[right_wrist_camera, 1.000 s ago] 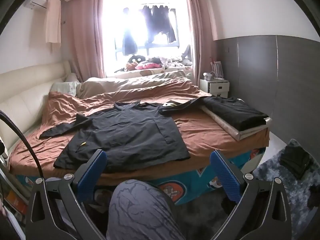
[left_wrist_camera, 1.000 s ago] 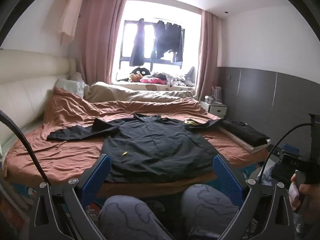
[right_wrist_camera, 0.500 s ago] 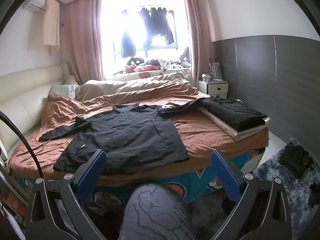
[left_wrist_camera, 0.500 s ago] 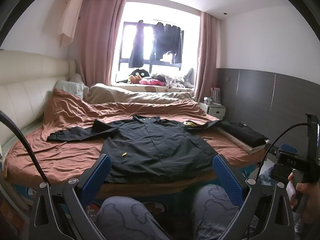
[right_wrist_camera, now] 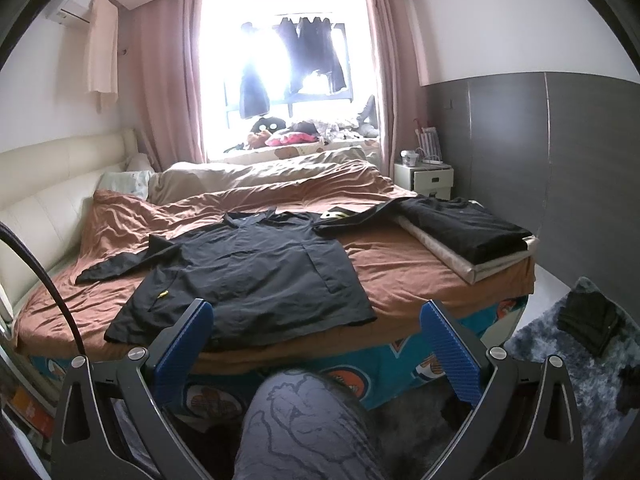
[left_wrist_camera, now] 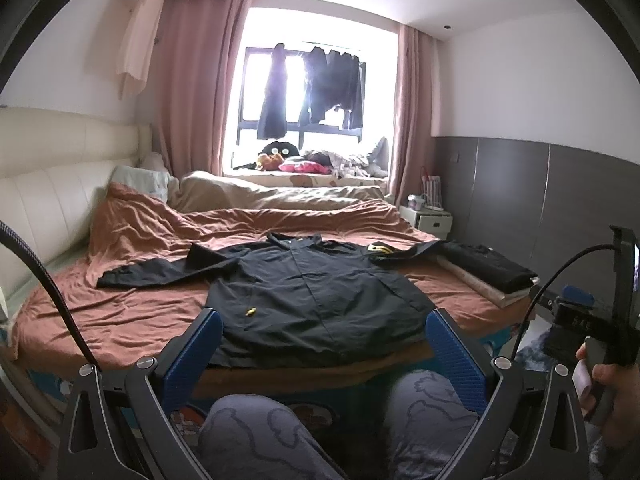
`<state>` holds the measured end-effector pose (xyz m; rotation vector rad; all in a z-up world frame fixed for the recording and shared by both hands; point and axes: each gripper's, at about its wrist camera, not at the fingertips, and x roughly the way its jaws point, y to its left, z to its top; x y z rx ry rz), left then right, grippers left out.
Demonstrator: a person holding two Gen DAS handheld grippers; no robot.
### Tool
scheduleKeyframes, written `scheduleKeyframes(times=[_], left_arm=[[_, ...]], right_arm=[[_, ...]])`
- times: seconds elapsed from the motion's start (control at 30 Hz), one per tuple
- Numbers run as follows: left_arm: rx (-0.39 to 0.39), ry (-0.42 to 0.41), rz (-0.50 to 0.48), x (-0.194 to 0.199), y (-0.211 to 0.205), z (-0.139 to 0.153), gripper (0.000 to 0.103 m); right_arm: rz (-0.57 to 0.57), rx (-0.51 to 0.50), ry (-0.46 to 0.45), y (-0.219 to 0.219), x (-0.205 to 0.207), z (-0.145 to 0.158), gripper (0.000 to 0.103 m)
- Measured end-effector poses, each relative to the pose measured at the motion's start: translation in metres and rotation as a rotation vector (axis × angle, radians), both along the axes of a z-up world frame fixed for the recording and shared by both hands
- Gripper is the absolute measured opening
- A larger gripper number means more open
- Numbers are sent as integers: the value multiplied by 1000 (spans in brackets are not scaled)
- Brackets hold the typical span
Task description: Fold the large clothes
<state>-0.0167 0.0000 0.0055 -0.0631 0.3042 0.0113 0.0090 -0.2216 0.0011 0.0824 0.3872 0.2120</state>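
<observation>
One large black long-sleeved shirt (left_wrist_camera: 316, 292) lies spread flat and face up on the rust-brown bedcover (left_wrist_camera: 132, 312), unfolded. Collar points toward the window; hem lies along the near edge of the bed. Button placket runs straight down the middle. Both sleeves are stretched outward: one lies flat toward the headboard side, the other reaches the opposite side, its end touching a folded black garment (right_wrist_camera: 460, 224). A yellow mark shows near the collar, a small yellow one on the lower front.

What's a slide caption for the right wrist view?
Open right gripper faces an unfolded black button-up shirt spread flat on the rust-brown bedspread.
</observation>
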Motion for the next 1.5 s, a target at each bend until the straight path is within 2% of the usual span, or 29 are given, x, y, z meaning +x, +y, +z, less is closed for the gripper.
scheduleKeyframes(times=[0.57, 1.13, 1.5], left_arm=[[-13, -11, -5, -4, -1, 7, 102], [-11, -22, -11, -13, -4, 8, 102], [-10, -10, -15, -1, -10, 13, 102]], right_arm=[[2, -14, -6, -6, -6, -1, 103], [-15, 17, -30, -16, -14, 0, 103], [-35, 26, -30, -14, 6, 2, 103]])
